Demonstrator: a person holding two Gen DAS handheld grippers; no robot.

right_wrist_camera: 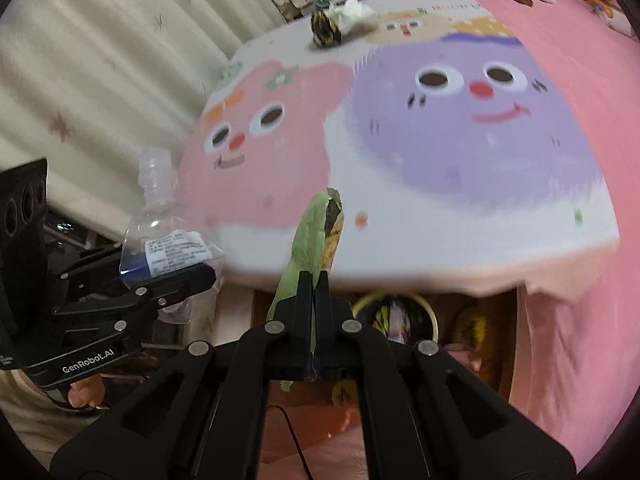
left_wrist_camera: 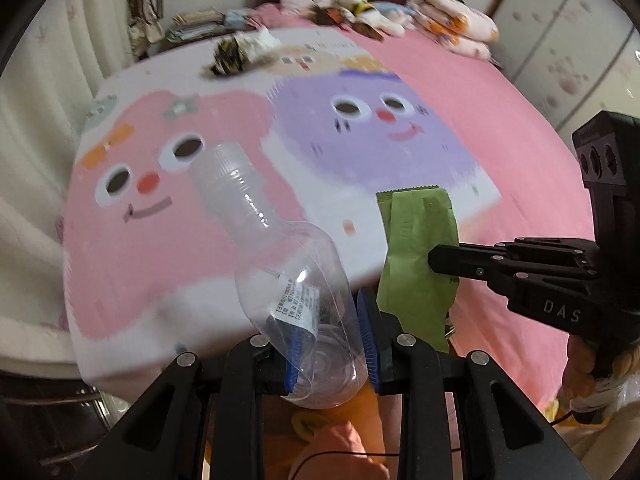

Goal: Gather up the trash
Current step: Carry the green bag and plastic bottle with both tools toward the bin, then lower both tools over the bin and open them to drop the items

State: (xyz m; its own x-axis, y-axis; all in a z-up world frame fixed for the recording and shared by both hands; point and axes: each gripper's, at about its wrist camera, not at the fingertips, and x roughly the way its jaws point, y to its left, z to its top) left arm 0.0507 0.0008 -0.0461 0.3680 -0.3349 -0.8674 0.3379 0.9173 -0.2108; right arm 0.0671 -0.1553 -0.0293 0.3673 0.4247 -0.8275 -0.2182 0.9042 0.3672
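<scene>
Where the views begin, nearest: left gripper (left_wrist_camera: 332, 344), blue pads clamped on the base of a clear plastic bottle (left_wrist_camera: 280, 264) (cap end tilted up and away). Right gripper (right_wrist_camera: 314, 312), fingers pressed together on a green wrapper (right_wrist_camera: 310, 236) standing upright. Both held in the air at the bed's near edge. Below: yellow-rimmed bin (right_wrist_camera: 394, 316) on the floor. Farther, on the cartoon-face blanket (right_wrist_camera: 400, 152): crumpled tissue (right_wrist_camera: 354, 16) touching a dark wrapper (right_wrist_camera: 326, 30). Farthest: plush toys (left_wrist_camera: 360, 12).
</scene>
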